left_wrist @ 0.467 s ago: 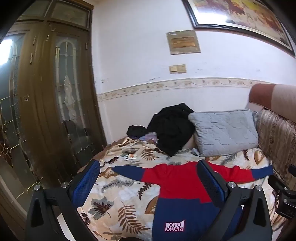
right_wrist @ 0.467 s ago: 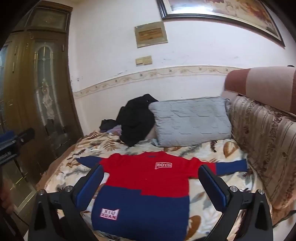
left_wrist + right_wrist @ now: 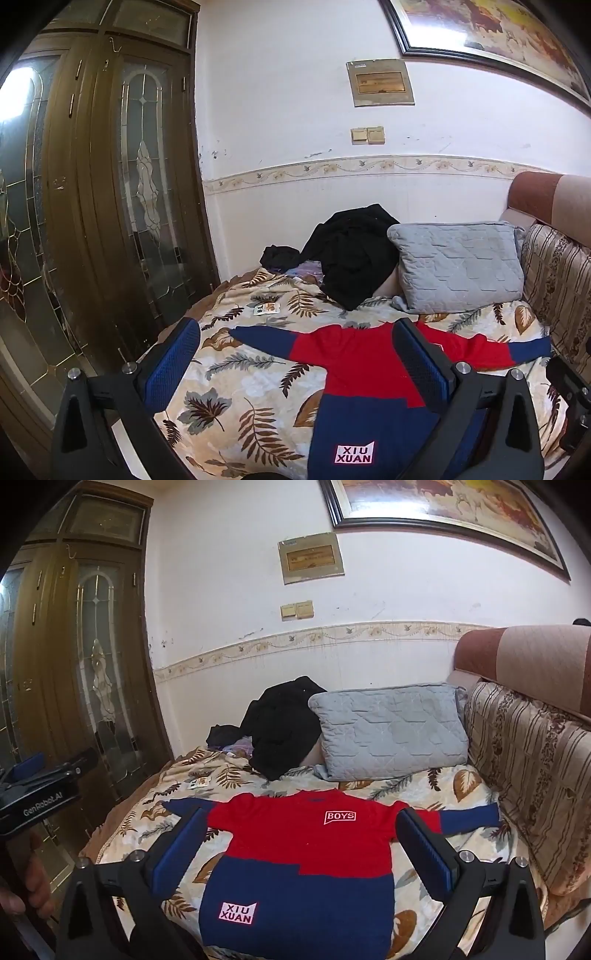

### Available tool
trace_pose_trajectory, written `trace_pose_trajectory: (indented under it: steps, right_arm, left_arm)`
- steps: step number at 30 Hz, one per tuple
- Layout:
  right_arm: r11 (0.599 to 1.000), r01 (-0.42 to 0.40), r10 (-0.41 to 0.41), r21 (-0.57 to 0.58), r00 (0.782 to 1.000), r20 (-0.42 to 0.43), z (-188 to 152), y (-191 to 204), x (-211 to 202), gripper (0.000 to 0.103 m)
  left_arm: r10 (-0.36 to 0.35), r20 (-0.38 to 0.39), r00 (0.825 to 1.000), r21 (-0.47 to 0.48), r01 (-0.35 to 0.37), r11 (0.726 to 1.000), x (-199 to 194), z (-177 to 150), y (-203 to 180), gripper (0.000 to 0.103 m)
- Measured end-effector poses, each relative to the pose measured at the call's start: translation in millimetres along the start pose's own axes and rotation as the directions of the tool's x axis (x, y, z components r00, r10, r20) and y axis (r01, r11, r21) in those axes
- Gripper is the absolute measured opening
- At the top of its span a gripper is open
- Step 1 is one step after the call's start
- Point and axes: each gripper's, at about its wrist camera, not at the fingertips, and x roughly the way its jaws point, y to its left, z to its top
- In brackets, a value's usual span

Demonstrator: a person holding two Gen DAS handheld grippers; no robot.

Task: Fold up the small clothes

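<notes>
Both claws, left point(image 3: 295, 363) and right point(image 3: 301, 843), gape empty above the flat sweater point(image 3: 299, 864), collar toward the pillow point(image 3: 388, 731), sleeves crosswise.

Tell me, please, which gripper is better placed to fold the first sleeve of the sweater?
Probably the left gripper. Its open jaws frame the blue cuff of the sweater on that side, low over the bedspread. The right gripper, also open, is centred on the chest.

The black two-finger left gripper with blue pads point(image 3: 295, 354) is hovering with jaws spread wide, gripping nothing. The matching right gripper point(image 3: 301, 842) is likewise gaping, empty. A bare hand point(image 3: 22, 882) is clasping the left gripper's handle.
</notes>
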Motion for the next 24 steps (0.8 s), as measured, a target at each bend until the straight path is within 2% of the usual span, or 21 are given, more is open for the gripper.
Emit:
trace_pose_trajectory:
  steps: [1,12,24]
  right_arm:
    - [1.0,-0.009,0.009,0.018,1.0,-0.016,5.4,-10.2,4.9,0.103]
    - [0.999,0.005,-0.002,0.05,0.998,-0.07,5.5,2.4,14.5,0.103]
    - [0.997,0.026,-0.023,0.066,0.999,-0.045,5.9,-4.8,1.4,0.103]
  left_arm:
    - [-0.002,0.0,1.0,-0.004,0.002,1.0,-0.9,2.9,5.0,0.103]
    - [-0.014,0.001,1.0,-0.02,0.014,1.0,-0.8,3.5,8.0,0.103]
    - [-0.037,0.023,0.999,-0.024,0.038,0.999,-14.4,1.8,8.8,0.103]
